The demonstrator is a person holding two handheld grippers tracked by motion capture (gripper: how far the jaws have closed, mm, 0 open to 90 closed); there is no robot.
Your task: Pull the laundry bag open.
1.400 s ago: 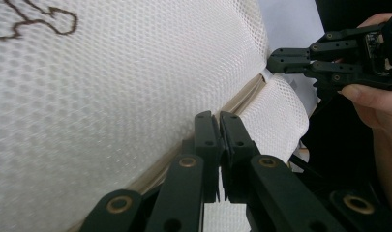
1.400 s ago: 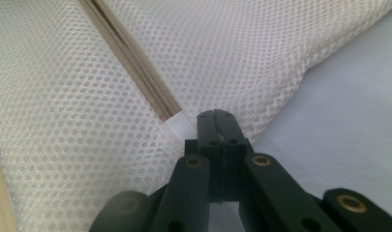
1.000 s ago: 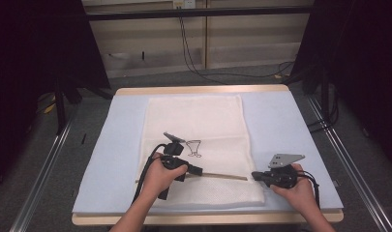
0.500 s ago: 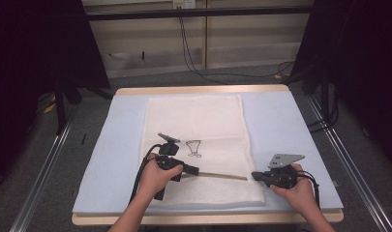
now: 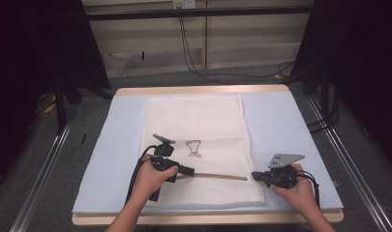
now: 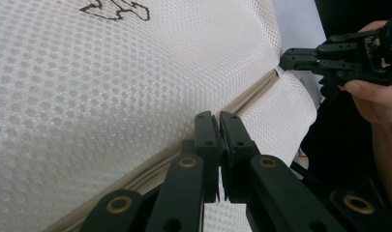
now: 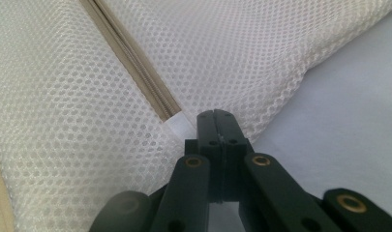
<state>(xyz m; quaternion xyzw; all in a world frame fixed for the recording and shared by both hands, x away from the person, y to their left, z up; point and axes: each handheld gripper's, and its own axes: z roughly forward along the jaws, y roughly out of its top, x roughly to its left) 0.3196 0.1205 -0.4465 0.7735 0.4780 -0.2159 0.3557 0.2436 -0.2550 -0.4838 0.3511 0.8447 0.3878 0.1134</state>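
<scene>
The worktop (image 5: 290, 125) carries a pale blue mat, and on it a white mesh laundry bag (image 5: 198, 121) lies flat, spread out so its zipper (image 5: 218, 176) near the person's edge runs straight and reachable. The right gripper (image 5: 255, 176), jaws closed, pinches the fabric tab at the zipper's end (image 7: 180, 126), apparently to anchor the bag. The left gripper (image 5: 189, 170), jaws also pressed together on the zipper line (image 6: 242, 104), likely holds the slider, though the slider itself is hidden.
</scene>
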